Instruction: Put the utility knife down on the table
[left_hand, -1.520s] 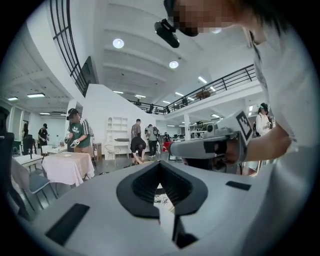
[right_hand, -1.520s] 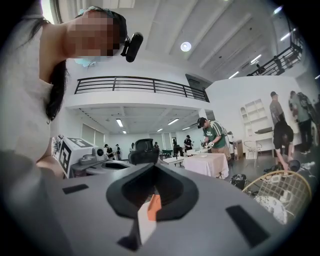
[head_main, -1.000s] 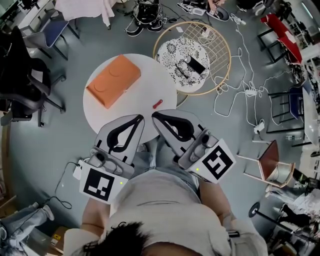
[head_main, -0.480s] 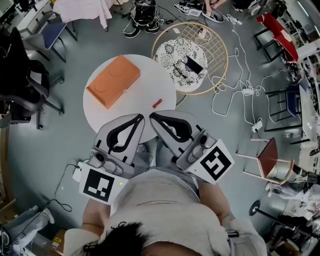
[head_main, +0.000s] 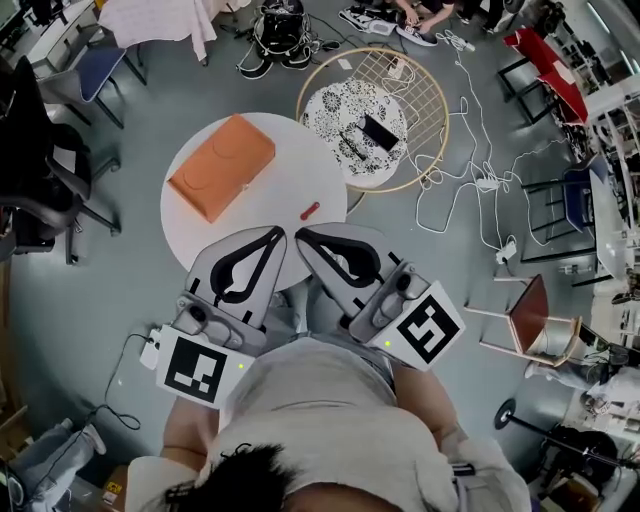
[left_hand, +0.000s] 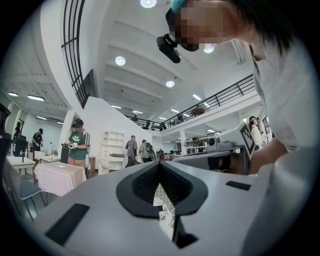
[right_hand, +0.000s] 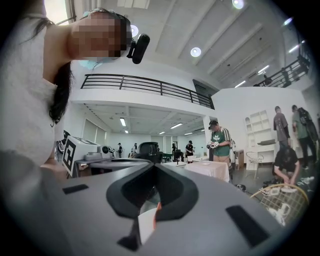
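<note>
The utility knife (head_main: 310, 210), small and red, lies on the round white table (head_main: 270, 180), to the right of its middle. Both grippers are held close to my body, below the table's near edge, with their tips pointing toward the table. My left gripper (head_main: 281, 232) has its jaws closed tip to tip with nothing between them, and its own view shows the same closed tips (left_hand: 159, 164). My right gripper (head_main: 299, 236) is shut and empty as well (right_hand: 154, 166). Neither gripper touches the knife, which lies a short way beyond their tips.
An orange box (head_main: 222, 167) lies on the table's left half. Beyond the table stands a round wire-rimmed stand (head_main: 372, 115) with a patterned top and a dark phone. Cables trail over the floor at right. A chair (head_main: 535, 318) stands at right, dark chairs at left.
The head view has drifted, so the table, box and knife sit slightly higher and further left. Both grippers keep the same shut pose, and the knife stays on the table.
</note>
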